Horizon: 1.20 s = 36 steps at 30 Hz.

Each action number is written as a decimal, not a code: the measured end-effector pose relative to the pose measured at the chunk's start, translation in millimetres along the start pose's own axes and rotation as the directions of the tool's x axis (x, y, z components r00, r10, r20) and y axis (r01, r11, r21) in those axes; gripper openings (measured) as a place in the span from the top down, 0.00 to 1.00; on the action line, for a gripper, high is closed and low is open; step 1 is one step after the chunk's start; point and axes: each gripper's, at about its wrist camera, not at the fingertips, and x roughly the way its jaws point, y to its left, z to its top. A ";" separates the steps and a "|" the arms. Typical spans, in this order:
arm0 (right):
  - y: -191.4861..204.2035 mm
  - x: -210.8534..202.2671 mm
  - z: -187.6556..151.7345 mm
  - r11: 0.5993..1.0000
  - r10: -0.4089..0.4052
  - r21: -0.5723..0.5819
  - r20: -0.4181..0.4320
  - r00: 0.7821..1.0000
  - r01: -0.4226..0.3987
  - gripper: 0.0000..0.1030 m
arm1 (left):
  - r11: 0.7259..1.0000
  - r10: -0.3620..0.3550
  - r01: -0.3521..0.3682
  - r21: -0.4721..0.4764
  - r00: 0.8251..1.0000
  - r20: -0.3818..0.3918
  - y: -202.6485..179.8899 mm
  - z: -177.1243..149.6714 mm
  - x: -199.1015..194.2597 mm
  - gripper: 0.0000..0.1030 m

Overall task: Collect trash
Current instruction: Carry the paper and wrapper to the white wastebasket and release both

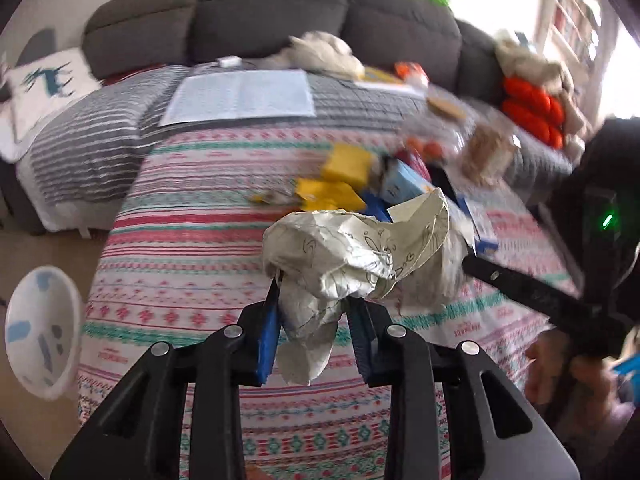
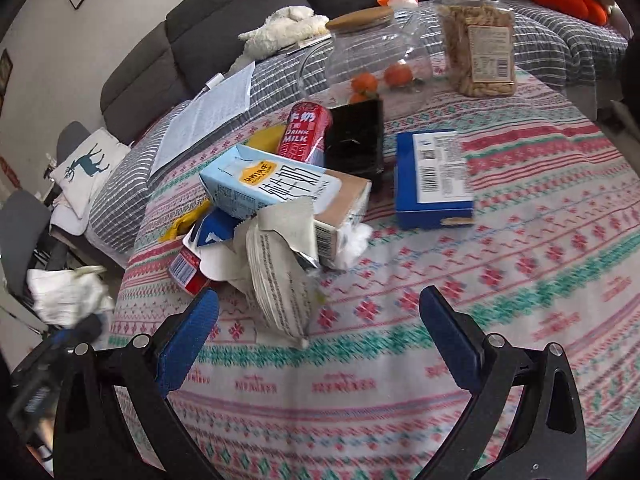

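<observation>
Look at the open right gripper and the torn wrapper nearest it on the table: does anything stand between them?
Nothing visible does. Only bare tablecloth lies between the right gripper and the wrapper.

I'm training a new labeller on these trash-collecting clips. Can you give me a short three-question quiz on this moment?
1. True or false: the left gripper is shut on a crumpled paper.
2. Multiple choice: the right gripper is (A) shut on the red milk can, (B) open with nothing held, (C) shut on the blue box.
3. Fill in: the clear jar with the wooden lid holds a few small ____ fruits.

Key: 1 true. 2 B; its jaws stand wide apart above the patterned tablecloth, near the torn white wrapper. 3 orange.
</observation>
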 end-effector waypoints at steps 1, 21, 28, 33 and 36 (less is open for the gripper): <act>2.6 2.8 0.2 1.000 -0.004 -0.007 0.004 1.000 0.004 0.07 | 1.000 0.004 -0.004 -0.016 1.000 0.010 8.2 1.8 -4.3 0.70; 54.3 -6.0 -15.4 0.983 0.109 -0.154 0.050 0.993 -0.100 0.87 | 0.980 0.059 -0.038 -0.198 0.993 0.101 79.5 5.9 -50.4 0.70; 110.5 -26.5 -9.6 0.955 0.211 -0.228 0.071 0.975 -0.191 0.87 | 0.959 0.111 -0.072 -0.275 0.986 0.128 114.5 6.2 -75.3 0.70; 177.2 -34.5 -4.0 0.907 0.313 -0.316 0.062 0.948 -0.279 0.87 | 0.933 0.184 -0.131 -0.335 0.974 0.132 147.9 5.8 -92.8 0.70; 216.1 -34.3 -8.5 0.876 0.360 -0.359 0.042 0.932 -0.322 0.87 | 0.905 0.260 -0.195 -0.377 0.957 0.130 177.2 6.3 -104.4 0.70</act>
